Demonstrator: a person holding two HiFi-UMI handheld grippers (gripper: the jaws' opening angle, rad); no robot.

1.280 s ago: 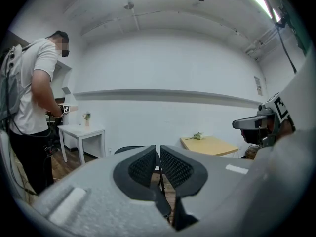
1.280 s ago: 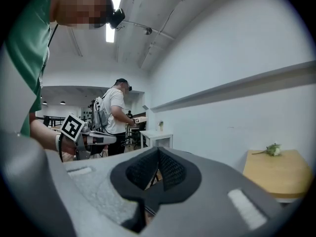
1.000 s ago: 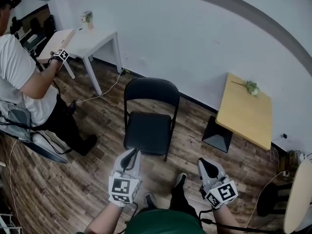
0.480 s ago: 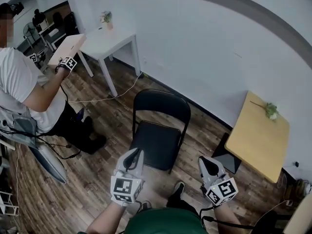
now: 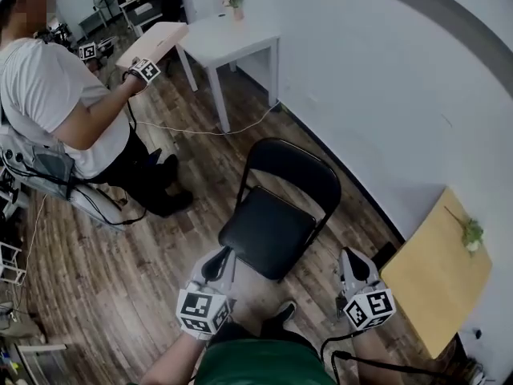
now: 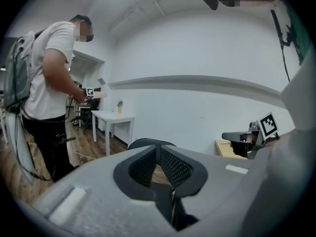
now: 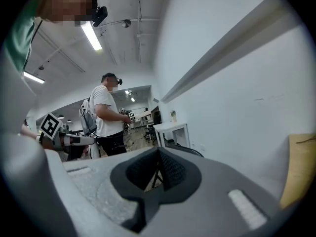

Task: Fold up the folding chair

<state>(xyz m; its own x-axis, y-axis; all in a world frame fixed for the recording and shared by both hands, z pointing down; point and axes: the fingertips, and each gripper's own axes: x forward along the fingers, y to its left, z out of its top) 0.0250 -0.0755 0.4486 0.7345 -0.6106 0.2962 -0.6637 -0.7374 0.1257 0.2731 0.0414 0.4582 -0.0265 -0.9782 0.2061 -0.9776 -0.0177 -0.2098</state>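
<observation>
The black folding chair (image 5: 276, 211) stands unfolded on the wood floor, its backrest (image 5: 292, 173) toward the wall. My left gripper (image 5: 218, 261) is shut and empty, with its tips just short of the seat's front edge (image 5: 240, 251). My right gripper (image 5: 350, 261) is also shut and empty, to the right of the seat and apart from the frame. In the left gripper view the backrest top (image 6: 146, 142) shows just over the closed left gripper (image 6: 159, 150). In the right gripper view the chair (image 7: 191, 152) sits behind the shut right gripper (image 7: 158, 154).
Another person (image 5: 68, 111) with a gripper stands at the left beside a white table (image 5: 232, 38). A wooden tabletop (image 5: 437, 271) is close on the right. The white wall (image 5: 385, 95) runs behind the chair, and a cable (image 5: 200, 131) lies on the floor.
The view has swung so the chair sits nearer and more central. Both grippers have come closer to the seat, the right one more than the left. Both stayed shut.
</observation>
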